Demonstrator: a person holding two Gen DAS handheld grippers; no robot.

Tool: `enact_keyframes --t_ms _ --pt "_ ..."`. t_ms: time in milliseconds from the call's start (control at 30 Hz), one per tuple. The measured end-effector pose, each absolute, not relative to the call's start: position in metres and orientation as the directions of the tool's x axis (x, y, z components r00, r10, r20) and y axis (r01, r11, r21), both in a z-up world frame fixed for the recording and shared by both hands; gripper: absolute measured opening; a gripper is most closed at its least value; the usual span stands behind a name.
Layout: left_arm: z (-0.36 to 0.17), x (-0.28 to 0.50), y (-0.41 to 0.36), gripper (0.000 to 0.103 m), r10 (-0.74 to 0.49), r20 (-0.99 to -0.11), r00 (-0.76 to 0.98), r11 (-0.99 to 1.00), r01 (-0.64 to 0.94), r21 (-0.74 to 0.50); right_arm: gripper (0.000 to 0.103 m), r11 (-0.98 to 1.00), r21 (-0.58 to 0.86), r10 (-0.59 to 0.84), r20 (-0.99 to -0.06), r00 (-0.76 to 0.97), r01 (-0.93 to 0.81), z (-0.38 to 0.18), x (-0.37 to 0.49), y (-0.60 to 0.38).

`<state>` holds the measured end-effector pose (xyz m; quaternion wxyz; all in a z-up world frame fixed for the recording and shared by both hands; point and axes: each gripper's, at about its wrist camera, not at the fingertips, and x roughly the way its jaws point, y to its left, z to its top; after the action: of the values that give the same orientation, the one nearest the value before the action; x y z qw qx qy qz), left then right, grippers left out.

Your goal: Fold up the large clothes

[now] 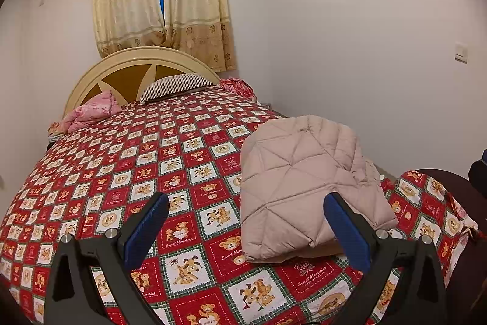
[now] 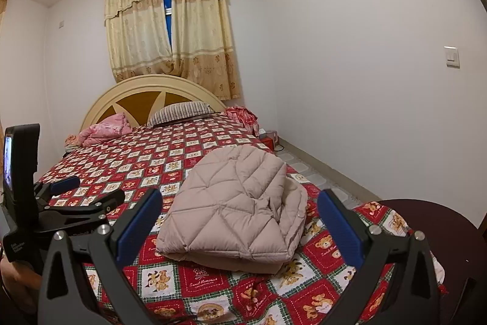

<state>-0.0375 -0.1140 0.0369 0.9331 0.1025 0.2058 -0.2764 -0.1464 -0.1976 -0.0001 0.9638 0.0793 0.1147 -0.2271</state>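
Note:
A beige quilted down jacket (image 1: 301, 188) lies folded into a compact bundle on the red patterned bedspread (image 1: 152, 160), near the bed's right front corner. In the right wrist view the jacket (image 2: 234, 209) sits straight ahead. My left gripper (image 1: 246, 203) is open and empty, held above the bed to the left of the jacket, its right finger overlapping the jacket's near edge. My right gripper (image 2: 239, 203) is open and empty, just in front of the jacket. The left gripper's body (image 2: 61, 203) shows at the left of the right wrist view.
A striped pillow (image 1: 176, 84) and a pink bundle of bedding (image 1: 91, 111) lie by the headboard (image 1: 137, 66). Red cloth (image 1: 237, 86) is heaped at the far right corner. The wall (image 1: 365, 51) runs along the bed's right side. A dark round surface (image 2: 441, 233) stands at the right front.

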Motion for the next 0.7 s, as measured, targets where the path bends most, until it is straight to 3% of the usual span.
enact_keyframes --t_ms 700 --pt "0.0355 -0.0374 -0.1170 0.102 -0.444 -0.415 0.794 0.840 0.530 0.114 0.103 0.883 0.103 -0.417 -0.272 0.867 0.458 -0.0084 -0.1451 -0.1958"
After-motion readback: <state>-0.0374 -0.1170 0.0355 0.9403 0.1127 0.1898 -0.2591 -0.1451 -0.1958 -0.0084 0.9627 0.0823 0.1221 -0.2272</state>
